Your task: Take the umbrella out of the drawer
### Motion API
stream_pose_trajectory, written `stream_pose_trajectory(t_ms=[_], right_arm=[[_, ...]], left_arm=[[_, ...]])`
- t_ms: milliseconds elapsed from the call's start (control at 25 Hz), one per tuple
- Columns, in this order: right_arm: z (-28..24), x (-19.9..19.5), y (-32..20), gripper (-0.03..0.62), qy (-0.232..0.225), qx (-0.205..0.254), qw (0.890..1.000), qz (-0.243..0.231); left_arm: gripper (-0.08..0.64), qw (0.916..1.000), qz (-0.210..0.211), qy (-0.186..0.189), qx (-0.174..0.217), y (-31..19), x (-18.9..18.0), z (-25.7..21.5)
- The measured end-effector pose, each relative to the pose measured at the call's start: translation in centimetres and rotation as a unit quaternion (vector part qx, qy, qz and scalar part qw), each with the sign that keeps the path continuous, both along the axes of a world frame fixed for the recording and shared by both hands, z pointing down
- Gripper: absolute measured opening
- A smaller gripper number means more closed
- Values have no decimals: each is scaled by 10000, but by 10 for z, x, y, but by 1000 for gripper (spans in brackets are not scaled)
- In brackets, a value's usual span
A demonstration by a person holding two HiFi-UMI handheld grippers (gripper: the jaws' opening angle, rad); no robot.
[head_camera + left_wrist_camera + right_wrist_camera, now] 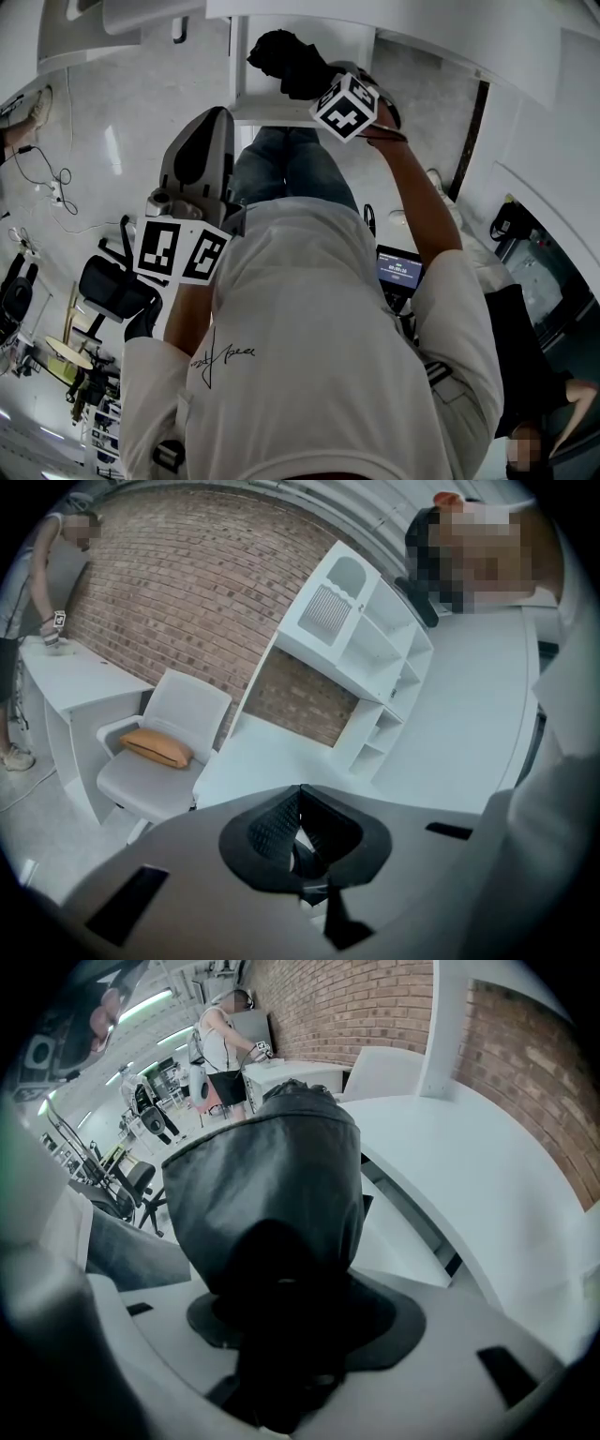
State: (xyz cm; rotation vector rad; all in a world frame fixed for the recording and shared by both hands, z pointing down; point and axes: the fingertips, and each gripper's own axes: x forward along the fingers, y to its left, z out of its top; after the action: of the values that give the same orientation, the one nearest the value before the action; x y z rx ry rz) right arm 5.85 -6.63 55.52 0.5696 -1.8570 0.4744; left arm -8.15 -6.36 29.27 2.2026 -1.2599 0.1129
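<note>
The folded black umbrella [284, 58] hangs above the white drawer front [251, 105] under the desk, and my right gripper [309, 82] is shut on it. In the right gripper view the umbrella [272, 1166] fills the middle and hides the jaw tips of the right gripper [279, 1251]. The white desk top [469, 1176] runs along its right side. My left gripper [217, 117] is held low beside the person's thigh, apart from the umbrella. In its own view the left gripper [300, 803] is shut with nothing between the pads.
A grey chair [159, 761] with an orange cushion [156, 748] stands by a white desk and shelf unit [367, 649] against a brick wall. A black office chair [111, 286] and floor cables [52, 178] lie left. Other people stand nearby [42, 583].
</note>
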Motion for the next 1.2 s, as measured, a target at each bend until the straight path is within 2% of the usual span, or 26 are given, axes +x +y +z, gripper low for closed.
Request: stream_pose_trajectory(t_ms=[400,560,800,1200], right_arm=[[-23,3,1,244,-79,203,9997,114],[-37,0,3,244,-157,265,9994,150],[-52,0,7,244,-215,340,9990,194],[-90,-2,17,244,-363,538,9972,376]], left_arm=[[15,9998,-59,-89,161,-8,-7,-9],[15,9988,-37,-360,336,-8,-12,-15],[15,9972,36,-527,524,-5,-9,-22],[15,9976,166,-386,557,6,-1,-29]])
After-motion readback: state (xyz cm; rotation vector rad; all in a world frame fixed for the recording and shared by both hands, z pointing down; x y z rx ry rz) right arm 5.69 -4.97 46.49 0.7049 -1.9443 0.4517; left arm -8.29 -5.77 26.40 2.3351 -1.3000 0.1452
